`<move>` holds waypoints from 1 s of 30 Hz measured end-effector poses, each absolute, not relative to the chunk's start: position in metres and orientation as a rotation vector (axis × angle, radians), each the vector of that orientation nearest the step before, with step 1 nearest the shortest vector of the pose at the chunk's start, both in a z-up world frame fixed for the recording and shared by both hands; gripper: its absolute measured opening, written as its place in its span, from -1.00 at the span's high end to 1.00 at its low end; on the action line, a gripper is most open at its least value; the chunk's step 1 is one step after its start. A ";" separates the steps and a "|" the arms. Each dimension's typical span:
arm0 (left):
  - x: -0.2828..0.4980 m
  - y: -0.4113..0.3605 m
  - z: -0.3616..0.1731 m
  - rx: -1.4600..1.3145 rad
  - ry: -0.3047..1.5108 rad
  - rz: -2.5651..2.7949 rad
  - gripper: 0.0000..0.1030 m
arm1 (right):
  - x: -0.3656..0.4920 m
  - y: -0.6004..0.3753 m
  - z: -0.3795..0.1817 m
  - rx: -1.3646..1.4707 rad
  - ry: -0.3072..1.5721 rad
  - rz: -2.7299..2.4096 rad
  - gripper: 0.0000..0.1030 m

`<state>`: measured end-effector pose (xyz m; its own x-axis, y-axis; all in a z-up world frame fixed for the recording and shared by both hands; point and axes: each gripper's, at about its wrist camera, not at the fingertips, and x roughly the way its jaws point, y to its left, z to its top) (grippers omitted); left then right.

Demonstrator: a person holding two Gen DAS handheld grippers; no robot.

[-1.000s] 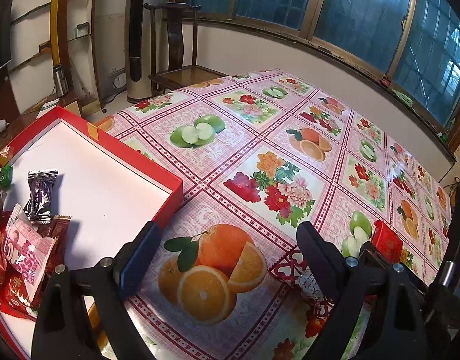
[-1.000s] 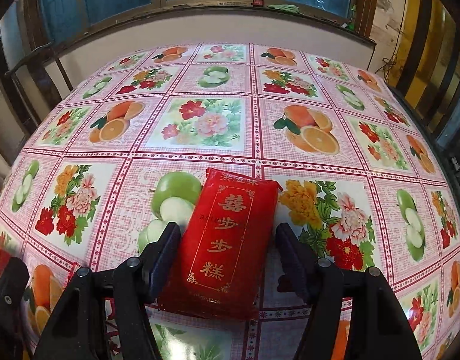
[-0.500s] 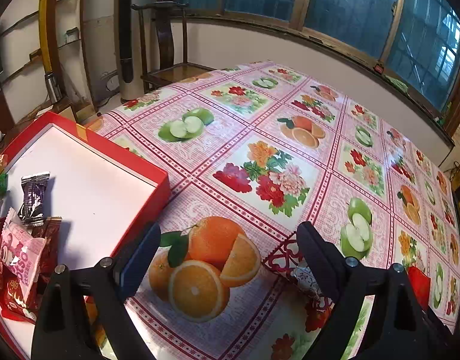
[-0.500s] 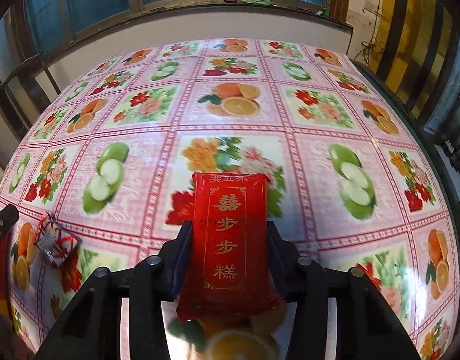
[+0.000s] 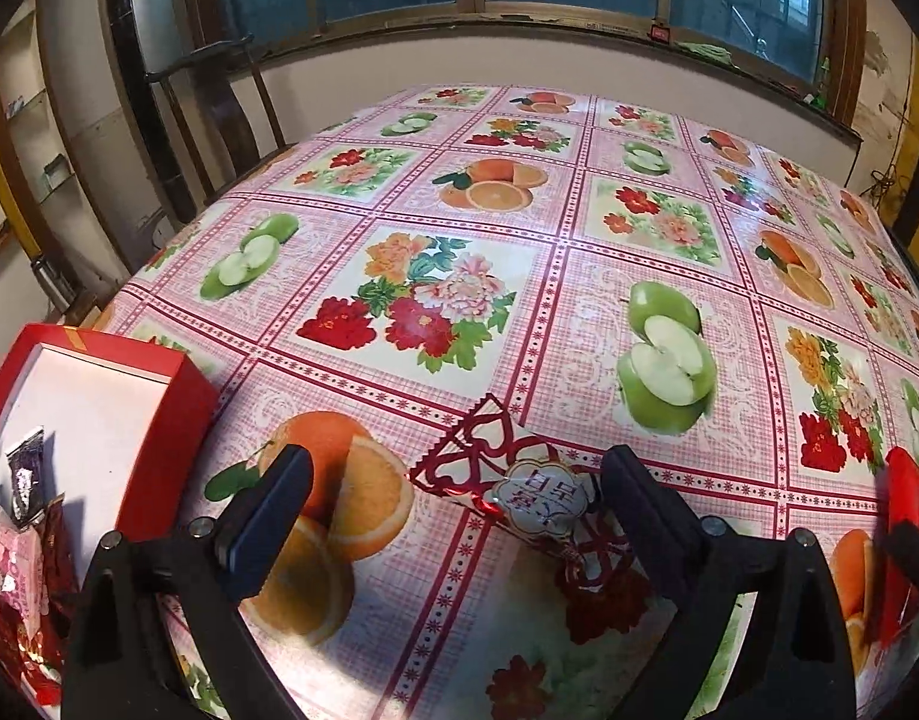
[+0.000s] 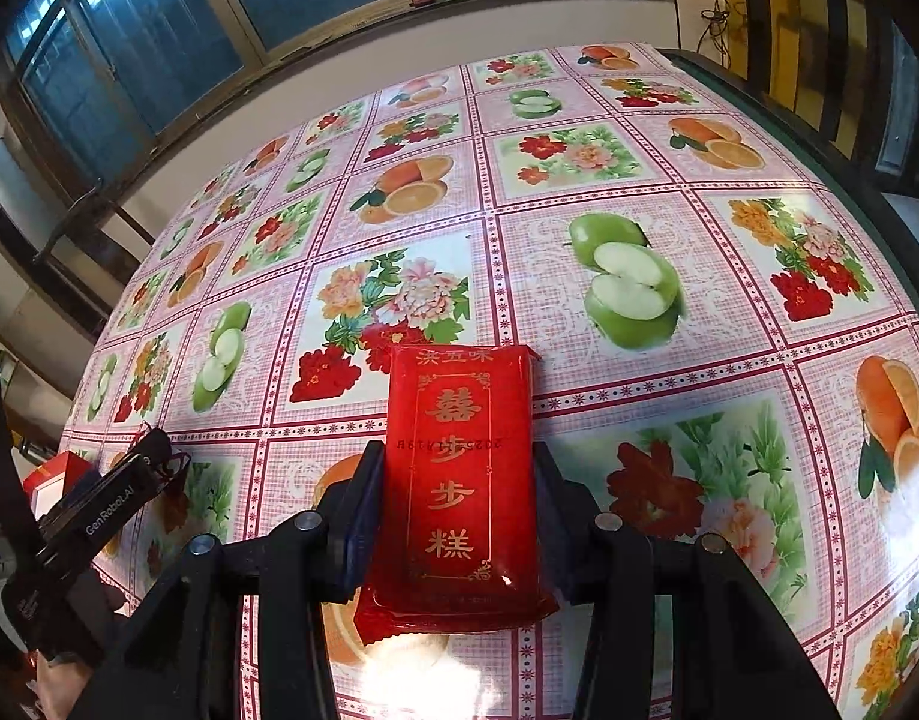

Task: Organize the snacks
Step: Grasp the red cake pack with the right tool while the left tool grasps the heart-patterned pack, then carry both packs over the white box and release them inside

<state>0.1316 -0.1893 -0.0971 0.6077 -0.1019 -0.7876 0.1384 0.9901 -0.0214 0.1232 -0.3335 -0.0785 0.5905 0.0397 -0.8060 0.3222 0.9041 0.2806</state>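
Observation:
A red snack packet (image 6: 459,480) with gold characters is clamped between the pads of my right gripper (image 6: 456,456), held above the tablecloth. Its edge also shows far right in the left wrist view as the red packet (image 5: 906,498). A small candy in a red heart-patterned wrapper (image 5: 531,498) lies on the table between the fingers of my left gripper (image 5: 456,468). That gripper's jaws are opening wide and its pads do not touch the candy. The red box (image 5: 159,420) with a white floor stands at the left and holds several wrapped snacks (image 5: 21,480).
A fruit-and-flower tablecloth (image 5: 579,210) covers the table, which ends at a wall with windows. A wooden chair (image 5: 231,96) stands at the far left corner. The left gripper's finger (image 6: 111,504) shows at the lower left of the right wrist view.
My right gripper's jaws closed on the red packet and carried it sideways over the table. My left gripper swung right, away from the box, and the heart-wrapped candy now lies between its fingers.

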 end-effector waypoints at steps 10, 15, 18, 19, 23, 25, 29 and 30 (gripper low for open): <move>0.128 -0.212 -0.093 0.069 0.893 -0.351 0.09 | 0.120 -0.339 -0.079 0.499 0.929 -0.142 0.04; 0.121 -0.223 -0.092 0.104 0.884 -0.434 0.23 | 0.121 -0.341 -0.079 0.519 0.932 -0.135 0.04; 0.114 -0.230 -0.093 0.138 0.877 -0.477 0.23 | 0.121 -0.344 -0.079 0.542 0.936 -0.121 0.04; 0.112 -0.231 -0.092 0.145 0.875 -0.487 0.23 | 0.120 -0.345 -0.080 0.561 0.937 -0.112 0.04; 0.108 -0.234 -0.092 0.139 0.875 -0.522 0.24 | 0.120 -0.348 -0.079 0.602 0.935 -0.082 0.04; 0.106 -0.235 -0.092 0.140 0.874 -0.530 0.24 | 0.119 -0.349 -0.078 0.625 0.931 -0.066 0.04; 0.102 -0.235 -0.091 0.118 0.881 -0.562 0.24 | 0.116 -0.351 -0.073 0.655 0.914 -0.039 0.04; 0.101 -0.235 -0.091 0.115 0.882 -0.567 0.24 | 0.116 -0.351 -0.071 0.660 0.908 -0.033 0.04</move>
